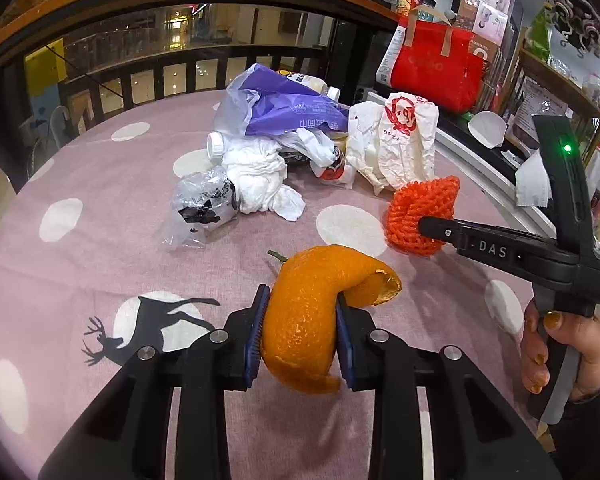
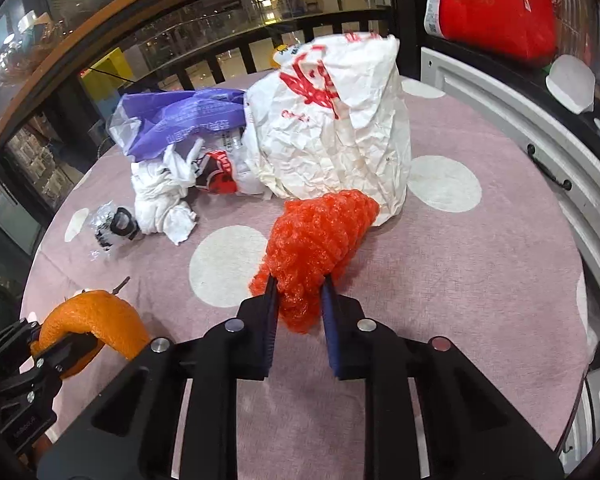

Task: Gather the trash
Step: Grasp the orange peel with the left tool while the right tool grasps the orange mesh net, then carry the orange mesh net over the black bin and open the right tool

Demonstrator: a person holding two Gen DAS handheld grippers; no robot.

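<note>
Nearest the left wrist lens, the left gripper (image 1: pixel 302 334) was closed on a curled orange peel (image 1: pixel 304 320), pads bearing on its two flanks; the peel's long axis ran roughly from 6 to 12 o'clock along the fingers, its torn lip curling toward 2 o'clock and a small stem showing at 11 o'clock. Whether the peel was clear of the pink spotted tablecloth (image 1: pixel 100 248) could not be established. The right gripper (image 2: pixel 299 300) was clamped on the near end of a red foam fruit net (image 2: pixel 320 236), which extended away toward 1 o'clock until it met, or nearly met, a crumpled white paper bag with red print (image 2: pixel 332 128). From the left view, that net (image 1: pixel 420 216) lay at 2 o'clock, near but apart from the peel. Remaining litter sat well beyond both grippers at 11 to 12 o'clock: a purple plastic bag (image 1: pixel 288 108), a wad of white tissue (image 1: pixel 260 178), a crushed clear wrapper with black print (image 1: pixel 202 204) and a white-capped bottle (image 1: pixel 216 146). Judgement: both tools were loaded, so the coming move turned on a receptacle; none was identifiable in either view. The paper bag stood nearest the right gripper, at its 12 o'clock, and the left gripper was the farther from it.
</note>
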